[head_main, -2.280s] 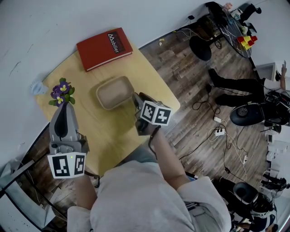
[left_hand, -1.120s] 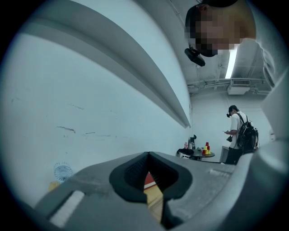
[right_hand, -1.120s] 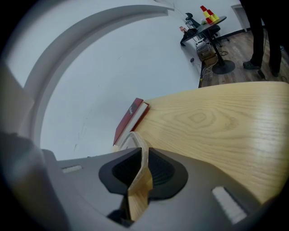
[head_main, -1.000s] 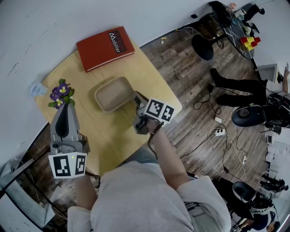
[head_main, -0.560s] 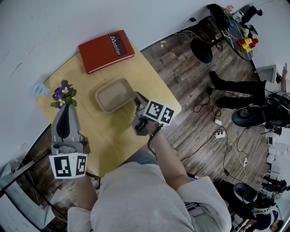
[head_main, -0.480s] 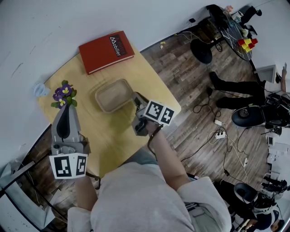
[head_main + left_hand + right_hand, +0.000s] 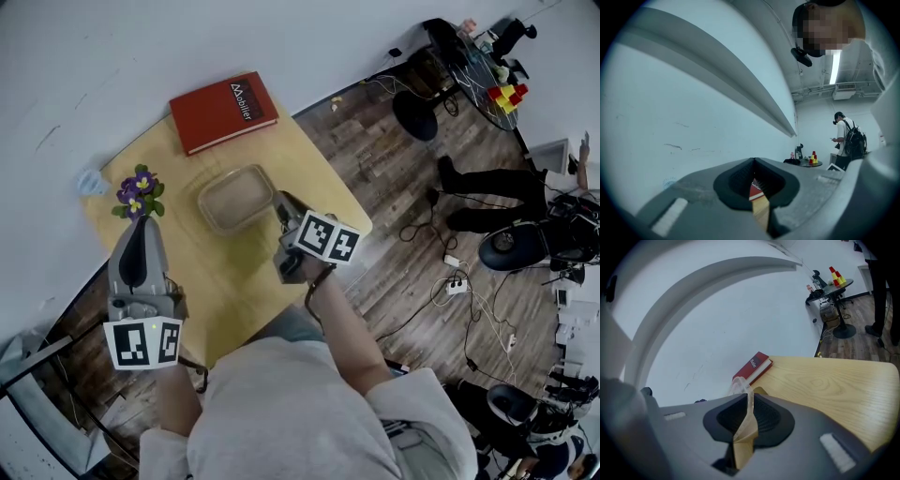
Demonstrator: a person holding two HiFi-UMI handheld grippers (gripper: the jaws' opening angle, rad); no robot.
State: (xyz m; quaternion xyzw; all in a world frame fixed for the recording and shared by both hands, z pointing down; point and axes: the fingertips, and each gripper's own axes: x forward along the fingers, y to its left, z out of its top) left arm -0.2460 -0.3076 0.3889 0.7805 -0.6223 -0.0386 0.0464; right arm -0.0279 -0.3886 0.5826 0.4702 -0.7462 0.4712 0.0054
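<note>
Beige shallow tray with rounded corners [image 7: 231, 199]: sits near the middle of the pale wooden table [image 7: 236, 274], mouth up and nothing in it.
Right claw [image 7: 279, 206]: closed on the tray's rim at the tray's 4 o'clock corner. The right gripper view shows the thin beige wall pinched upright between the two dark pads.
Left claw [image 7: 141, 225]: jaws brought together with nothing between them. Only a thin slit is left, and a strip of table and book shows through it in the left gripper view. It hovers over the table's 8 o'clock side, tip pointing toward 12 o'clock.
Purple and yellow flowers [image 7: 139, 194]: at 9 o'clock from the tray, just beyond the left claw's tip; whether they touch cannot be told.
Red hardcover book [image 7: 223, 112]: lies flat at 12 o'clock from the tray, near the table's far edge by the white wall and apart from the tray.
Stack of red and yellow cups [image 7: 506, 90]: on a round stand well off at 2 o'clock, across the wooden floor.
Person with a backpack [image 7: 847, 144]: stands far behind, seen in the left gripper view.
</note>
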